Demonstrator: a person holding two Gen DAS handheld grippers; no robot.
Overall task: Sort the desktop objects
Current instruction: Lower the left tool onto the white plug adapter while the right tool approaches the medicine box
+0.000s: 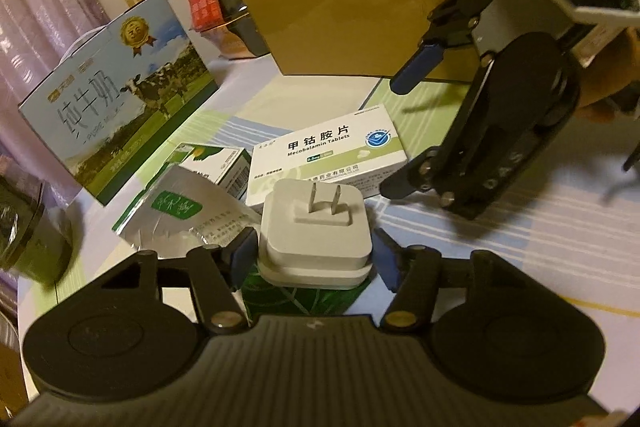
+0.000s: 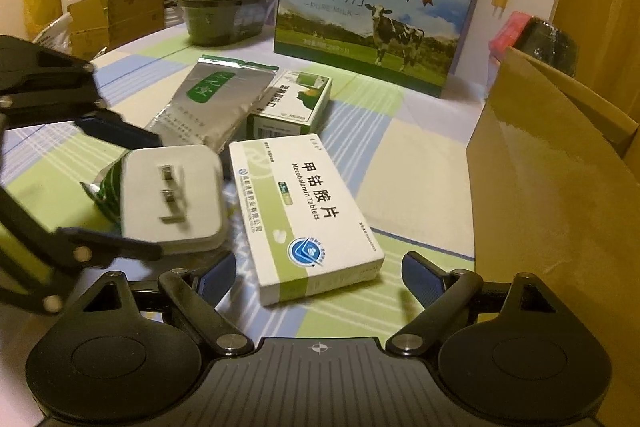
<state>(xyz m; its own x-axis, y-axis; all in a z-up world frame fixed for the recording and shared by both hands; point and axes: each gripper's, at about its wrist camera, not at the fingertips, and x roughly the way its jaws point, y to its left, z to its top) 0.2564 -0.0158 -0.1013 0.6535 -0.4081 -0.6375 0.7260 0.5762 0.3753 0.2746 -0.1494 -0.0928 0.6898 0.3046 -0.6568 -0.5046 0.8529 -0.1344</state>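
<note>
Between the blue pads of the left gripper (image 1: 314,257), at six o'clock in the left wrist view, sits the white square plastic plug adapter (image 1: 316,227), prongs up; the pads flank its sides, seemingly clamped on it, above a green leaf-printed foil packet (image 1: 296,301). The right gripper (image 2: 318,273) hangs spread wide and empty over the near end of the white-and-green cardboard tablet box (image 2: 308,211).

Likely the adapter is being carried off for sorting, perhaps to the open brown cardboard carton (image 2: 560,187) at three o'clock in the right wrist view. To do it well, keep the squeeze steady on the smooth sides, keep the prongs upward, and pass over the tablet box rather than brush it. The right gripper should stay clear of the left one's path.

Writing: the tablet box reads "甲钴胺片 Mecobalamin Tablets". At twelve o'clock the tall blue-and-green milk carton with a cow (image 2: 376,15) reads "纯牛奶 PURE MILK", with a gold medal marked "3.6". A silver foil pouch (image 2: 212,103) carries a green label, its script unreadable; a small green-and-white box (image 2: 292,103) beside it shows a barcode and text too small to read.
</note>
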